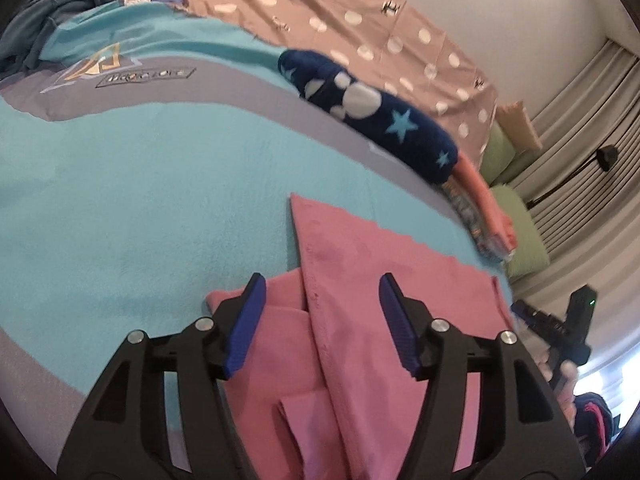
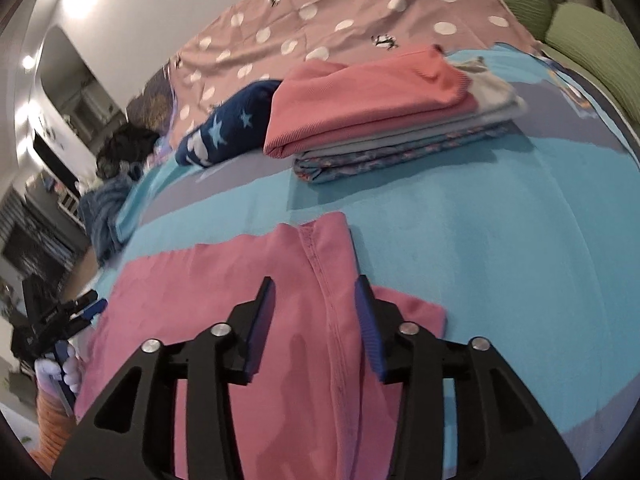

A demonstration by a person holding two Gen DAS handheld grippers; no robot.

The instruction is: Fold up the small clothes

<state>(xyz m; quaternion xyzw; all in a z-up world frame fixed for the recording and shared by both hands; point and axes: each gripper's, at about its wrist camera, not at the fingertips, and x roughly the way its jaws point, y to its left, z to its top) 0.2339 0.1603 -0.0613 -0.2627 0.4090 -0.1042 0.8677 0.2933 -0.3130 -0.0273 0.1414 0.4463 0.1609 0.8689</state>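
Two tools hover with jaws wide and holding nothing over the pink garment [image 1: 360, 280], which lies partly folded on the bed's turquoise blanket [image 1: 140, 200]: the left tool [image 1: 320, 328] and right tool [image 2: 316, 332] each straddle a hem. Likely they are placed to pinch opposite ends for the next fold, while the folded stack [image 2: 384, 120] sits well apart beyond.

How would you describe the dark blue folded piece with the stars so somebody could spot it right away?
Start from the turquoise blanket covering the bed. At its far edge, against the pink polka-dot sheet, sits a stack of folded clothes topped in coral. The navy fleece roll lies just left of that stack, the only piece with pale blue stars and white shapes.
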